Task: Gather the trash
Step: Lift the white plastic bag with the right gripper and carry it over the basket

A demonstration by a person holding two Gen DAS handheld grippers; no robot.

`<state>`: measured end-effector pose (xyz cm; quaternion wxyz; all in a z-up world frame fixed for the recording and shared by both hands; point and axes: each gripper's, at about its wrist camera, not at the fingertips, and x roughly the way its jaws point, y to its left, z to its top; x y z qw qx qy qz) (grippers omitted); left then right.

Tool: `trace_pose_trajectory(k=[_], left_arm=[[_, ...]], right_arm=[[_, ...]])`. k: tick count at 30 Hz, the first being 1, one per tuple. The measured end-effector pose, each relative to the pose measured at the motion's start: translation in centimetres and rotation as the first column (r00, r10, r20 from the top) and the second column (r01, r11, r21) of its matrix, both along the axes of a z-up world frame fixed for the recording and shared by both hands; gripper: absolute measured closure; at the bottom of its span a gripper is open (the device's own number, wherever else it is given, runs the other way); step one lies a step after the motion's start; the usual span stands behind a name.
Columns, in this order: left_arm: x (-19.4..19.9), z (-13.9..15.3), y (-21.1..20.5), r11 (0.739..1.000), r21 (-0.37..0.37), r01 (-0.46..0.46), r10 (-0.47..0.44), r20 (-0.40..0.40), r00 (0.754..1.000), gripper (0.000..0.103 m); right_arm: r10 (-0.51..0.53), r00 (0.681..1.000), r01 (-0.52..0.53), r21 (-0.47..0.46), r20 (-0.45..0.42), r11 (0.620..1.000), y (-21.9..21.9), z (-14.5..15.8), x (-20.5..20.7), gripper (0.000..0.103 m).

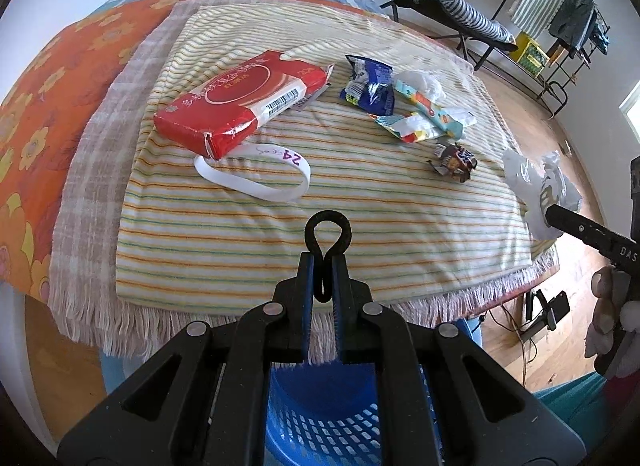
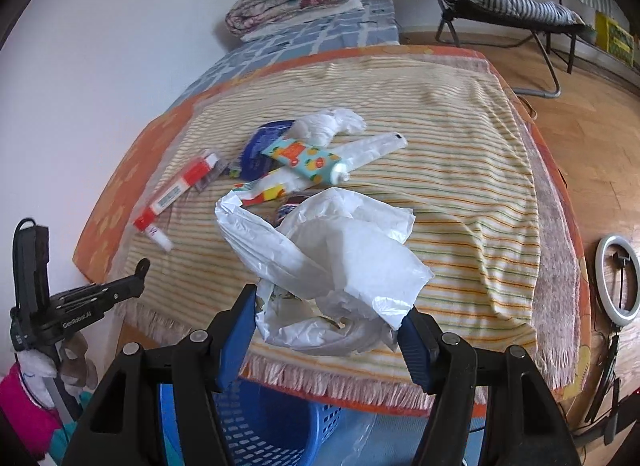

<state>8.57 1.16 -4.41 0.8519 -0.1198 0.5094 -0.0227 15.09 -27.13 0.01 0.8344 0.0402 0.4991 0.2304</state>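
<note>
Blue laundry basket (image 2: 276, 426): directly below your right gripper (image 2: 326, 330), on the floor at the near fringe of the striped blanket (image 2: 460, 201). Right jaws half spread, pinching a crumpled white plastic bag (image 2: 332, 266) that bulges up and forward between the pads. Bag hangs just above and slightly beyond the basket's rim, so the drop likely needs a short pull back toward you. Left gripper (image 1: 322, 282): jaws pressed together, empty, also over the basket. Remaining wrappers (image 1: 412, 105) lie farther from the basket, mid-blanket, nearer your right hand's side.
</note>
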Motion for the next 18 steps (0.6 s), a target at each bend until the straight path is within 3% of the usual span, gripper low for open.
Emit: trace_pose_trajectory(k=[18], left_arm=[[-5.2,1.1,-2.3,0.998,-0.005,0.063,-0.063,0.023,0.998,0.096]], right_arm=[[0.138,0.99,-0.138,0.011,0.01,0.99,3.5,0.8,-7.2,0.035]])
